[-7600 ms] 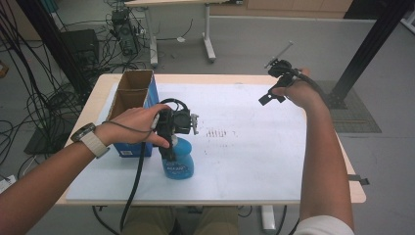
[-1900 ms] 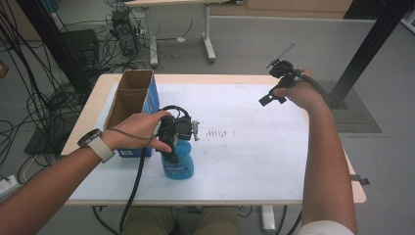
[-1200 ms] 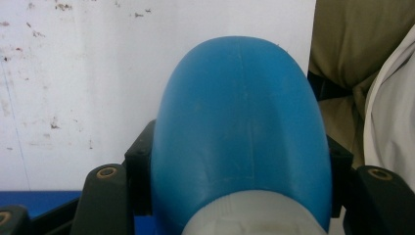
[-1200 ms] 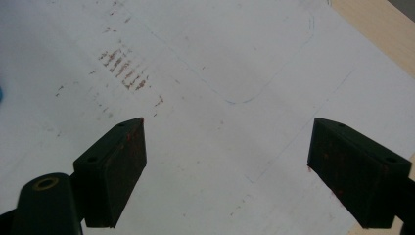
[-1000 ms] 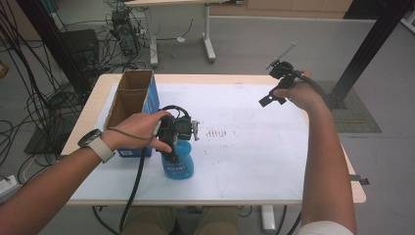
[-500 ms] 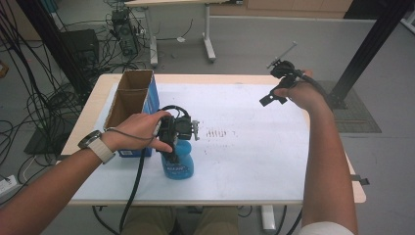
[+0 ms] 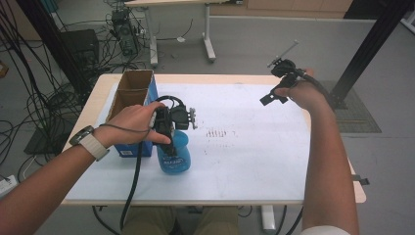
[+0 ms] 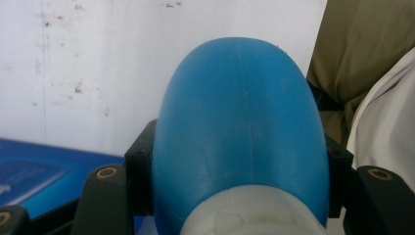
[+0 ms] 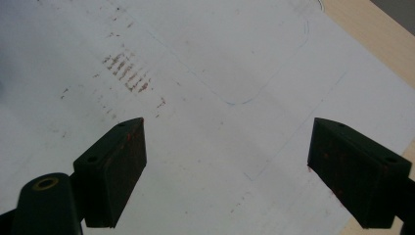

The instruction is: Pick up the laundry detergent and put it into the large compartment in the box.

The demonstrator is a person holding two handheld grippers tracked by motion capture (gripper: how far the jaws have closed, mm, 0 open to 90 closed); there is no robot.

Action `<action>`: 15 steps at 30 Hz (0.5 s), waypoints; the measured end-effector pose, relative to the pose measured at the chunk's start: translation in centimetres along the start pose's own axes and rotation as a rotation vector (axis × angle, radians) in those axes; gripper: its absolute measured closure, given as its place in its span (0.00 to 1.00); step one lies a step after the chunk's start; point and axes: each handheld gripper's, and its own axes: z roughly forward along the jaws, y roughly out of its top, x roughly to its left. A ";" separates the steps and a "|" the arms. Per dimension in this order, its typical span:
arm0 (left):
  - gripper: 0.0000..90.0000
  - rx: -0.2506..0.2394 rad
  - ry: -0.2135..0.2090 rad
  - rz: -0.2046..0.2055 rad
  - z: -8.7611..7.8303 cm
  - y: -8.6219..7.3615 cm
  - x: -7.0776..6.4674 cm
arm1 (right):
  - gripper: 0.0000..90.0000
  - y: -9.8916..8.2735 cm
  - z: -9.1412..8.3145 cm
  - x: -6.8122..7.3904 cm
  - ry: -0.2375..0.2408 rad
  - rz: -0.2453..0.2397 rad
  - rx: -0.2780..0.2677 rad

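One white paper-covered wooden table (image 7: 254,166) is seen. One open brown-and-blue cardboard box (image 7: 131,93) stands at its left. One blue plastic spray bottle (image 7: 174,154), just beside the box, is clamped at its neck by the left gripper (image 7: 169,128). The right gripper (image 7: 279,83) is held wide, empty, above the table's far right.

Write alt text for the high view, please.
A person's left tool grips a blue bottle beside an open cardboard box on a white table. The right tool hangs open above the table's far right.
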 end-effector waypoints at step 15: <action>0.42 0.028 0.033 -0.202 -4.8 0.6 0.1 | 0.16 0.0 -0.3 0.4 0.002 -0.007 -0.013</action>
